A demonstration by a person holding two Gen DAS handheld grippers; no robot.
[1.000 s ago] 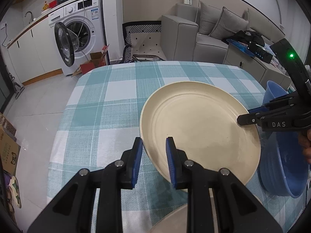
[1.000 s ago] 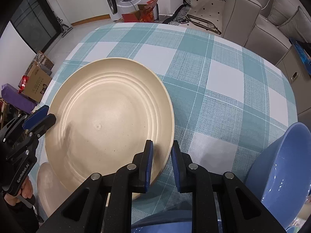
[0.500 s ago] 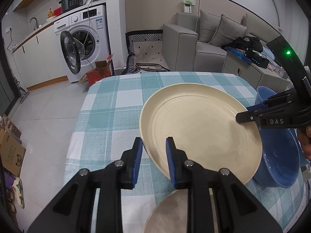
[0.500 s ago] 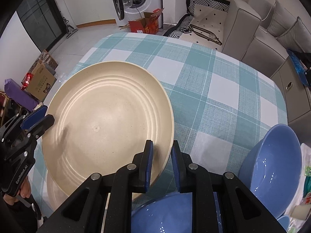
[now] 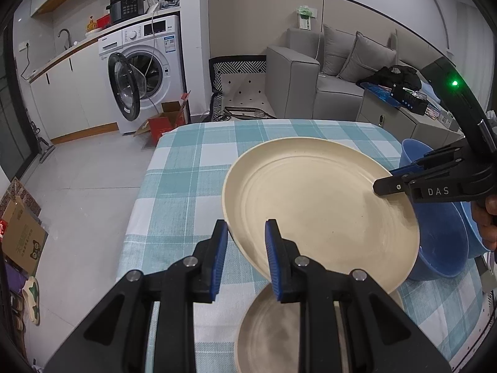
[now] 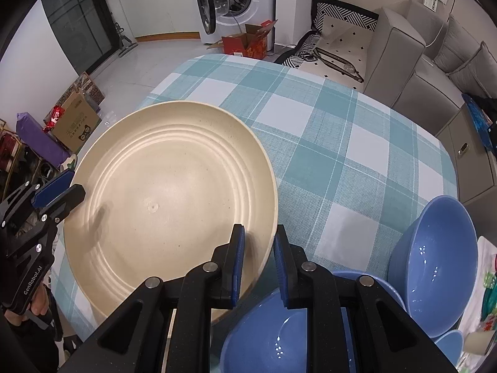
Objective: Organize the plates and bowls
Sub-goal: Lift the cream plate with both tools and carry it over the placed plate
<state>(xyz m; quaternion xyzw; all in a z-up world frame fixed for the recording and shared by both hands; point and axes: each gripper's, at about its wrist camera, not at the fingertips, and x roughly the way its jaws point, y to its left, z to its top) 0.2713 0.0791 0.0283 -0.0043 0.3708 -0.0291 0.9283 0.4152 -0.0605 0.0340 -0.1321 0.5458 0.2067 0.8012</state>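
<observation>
A living room and kitchen corner are lying behind a table [image 5: 192, 168] under a teal checked cloth, with a washing machine [image 5: 146, 71] and a grey sofa [image 5: 313, 80] beyond its far edge. Over the table's near right part, a large cream plate [image 5: 320, 205] is hanging in the air, tilted, carried from two sides. The left gripper [image 5: 245, 245] is pinching its near rim, jaws pressed onto it, and the right gripper [image 6: 257, 258] is clamping the opposite rim the same way. Compared with a second ago, the plate is sitting higher: more of the cloth is showing beneath it, and a second, smaller cream plate [image 5: 273, 329] at the near edge is now uncovered below. Blue bowls [image 6: 435, 248] are crowding the right edge, one of them just under the right gripper. The lift seems to be clearing the plate for stacking, probably onto that lower plate or elsewhere.
</observation>
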